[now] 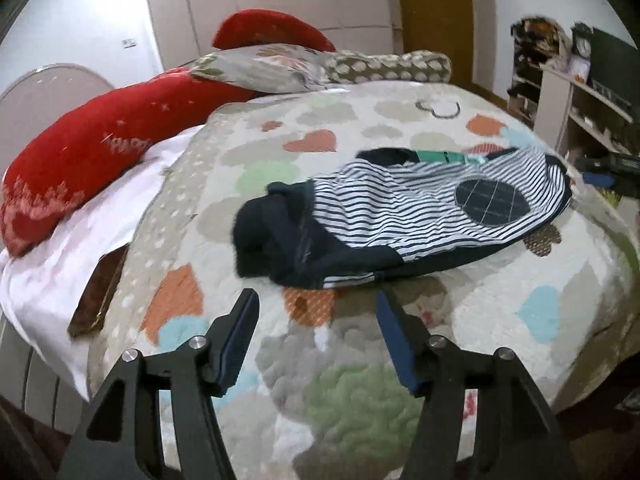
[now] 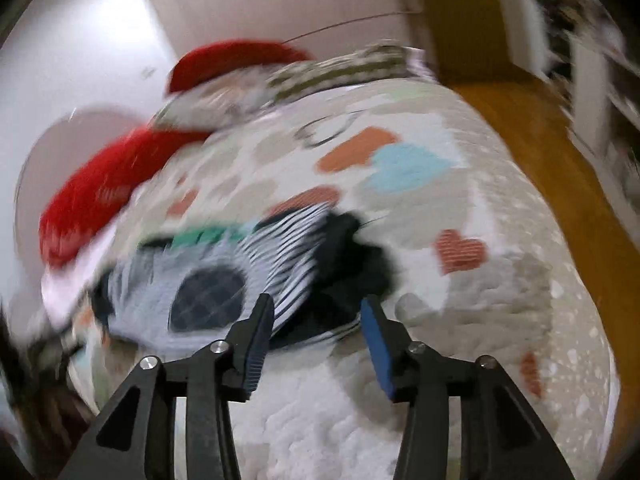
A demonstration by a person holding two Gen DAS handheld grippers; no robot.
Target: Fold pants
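- A bed (image 1: 360, 360) fills both views, covered by a quilt printed with hearts in orange, blue and green
- The pants (image 1: 400, 216) lie flat on the quilt: white with navy stripes, a dark oval knee patch, dark cuffs and a green band at the far edge
- They appear already folded into a compact bundle; how many layers it has cannot be told
- The bundle's long axis runs left to right across the bed, seen from the left wrist camera
- The left tool (image 1: 316, 300) has its jaws spread, with nothing between them
- The pants lie just beyond its fingertips, their dark cuff end nearest and slightly left
- The right tool (image 2: 316, 304) also has its jaws spread and pinches nothing; its view is heavily blurred
- From that view the pants (image 2: 224, 280) sit just beyond the tips, stretching away to the left
- Both tools stand about equally near the cloth, one toward each end, so neither is clearly nearer
- Any further fold would likely bring one short end across the long axis onto the other
- Red pillows (image 1: 80, 152) and patterned pillows lie at the far left of the bed
- A shelf unit (image 1: 580, 92) stands far right; its contents are too blurred to name
- No containers hold anything connected with the task
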